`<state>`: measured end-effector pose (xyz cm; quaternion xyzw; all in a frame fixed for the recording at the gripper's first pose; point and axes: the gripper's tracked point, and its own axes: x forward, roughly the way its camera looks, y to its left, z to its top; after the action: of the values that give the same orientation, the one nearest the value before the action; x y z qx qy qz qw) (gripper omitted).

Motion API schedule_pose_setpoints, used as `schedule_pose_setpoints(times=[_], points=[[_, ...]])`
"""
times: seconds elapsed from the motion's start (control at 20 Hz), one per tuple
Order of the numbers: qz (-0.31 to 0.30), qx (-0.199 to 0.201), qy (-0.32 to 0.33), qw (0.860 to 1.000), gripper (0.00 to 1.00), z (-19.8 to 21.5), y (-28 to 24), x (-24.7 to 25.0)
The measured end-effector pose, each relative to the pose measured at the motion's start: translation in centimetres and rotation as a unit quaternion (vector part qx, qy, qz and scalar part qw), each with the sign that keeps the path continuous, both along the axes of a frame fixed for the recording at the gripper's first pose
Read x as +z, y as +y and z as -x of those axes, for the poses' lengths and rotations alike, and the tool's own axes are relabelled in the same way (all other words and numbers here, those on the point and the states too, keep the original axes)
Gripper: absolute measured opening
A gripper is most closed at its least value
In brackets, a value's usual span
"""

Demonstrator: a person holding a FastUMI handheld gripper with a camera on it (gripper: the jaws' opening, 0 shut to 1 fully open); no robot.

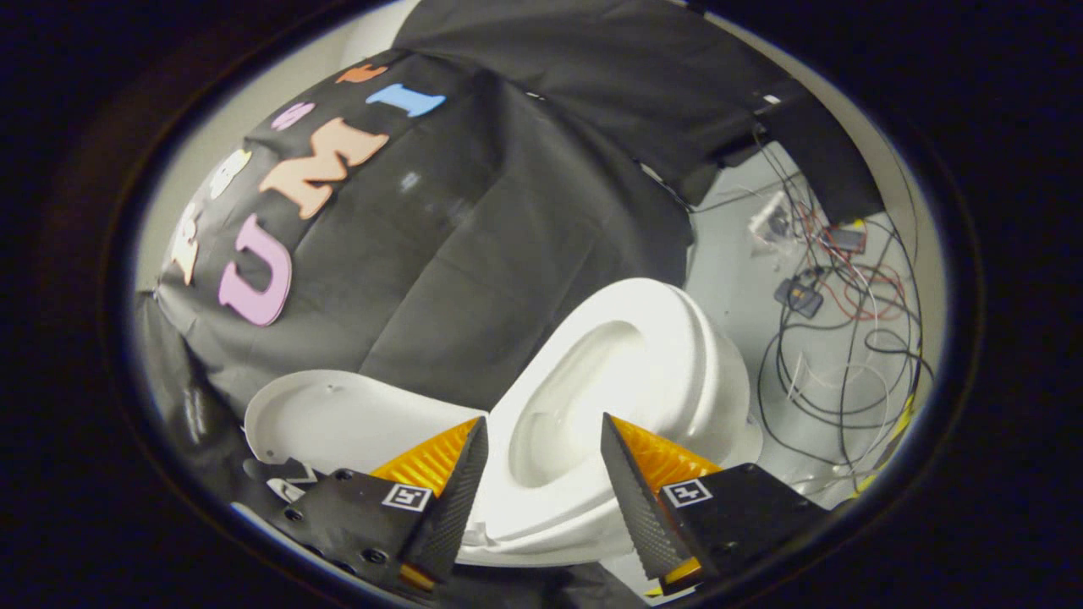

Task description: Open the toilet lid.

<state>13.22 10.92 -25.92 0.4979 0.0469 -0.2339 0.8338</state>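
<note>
Looking at where things lie, your lid job seems basically done. The toilet lid (338, 419) is swung right back, lying open at the lower left of the frame with its pale underside facing up, resting against the black cloth wall (474, 254) behind it. The toilet bowl (626, 372) sits exposed in the lower middle, its rim and the hollow inside fully in sight.

Your tongs (543, 474) are spread wide apart and gripping nothing. The gap between the two fingers frames the near part of the bowl, and neither tip looks to be pressing on anything. The left finger sits just in front of the lid's near edge, though I can't tell whether it actually touches it.

So I'd call this the letting-go stage, or just after it. My guess for the next move: check that the lid stays leaning back by itself, then pull the tongs straight away from the bowl without snagging the lid edge beside the left finger.

One thing to watch: there's a mess of loose cables (838, 338) on the floor (728, 279) at the right of the frame, beyond the toilet, so I'd keep clear of that side.
</note>
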Motion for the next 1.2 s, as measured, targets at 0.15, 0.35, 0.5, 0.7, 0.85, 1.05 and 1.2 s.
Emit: schedule_pose_setpoints(times=[0.15, 0.35, 0.5, 0.7, 0.85, 1.05, 1.2], points=[[-0.031, -0.036, 0.026, 0.999, 0.43, 0.9, -1.1, -2.1], [-0.042, -0.026, 0.053, 0.997, 0.03, 1.7, -0.9, -2.7], [-0.022, -0.016, 0.057, 0.998, 0.03, 1.5, -0.9, -1.5], [0.040, 0.003, 0.058, 0.998, 0.03, 0.4, -1.0, 2.4], [0.103, 0.028, 0.051, 0.993, 0.03, -1.1, 0.1, 6.5], [0.194, 0.056, 0.036, 0.979, 0.03, -3.5, 2.4, 13.5], [0.265, 0.077, 0.030, 0.961, 0.03, -5.4, 5.0, 18.2]])
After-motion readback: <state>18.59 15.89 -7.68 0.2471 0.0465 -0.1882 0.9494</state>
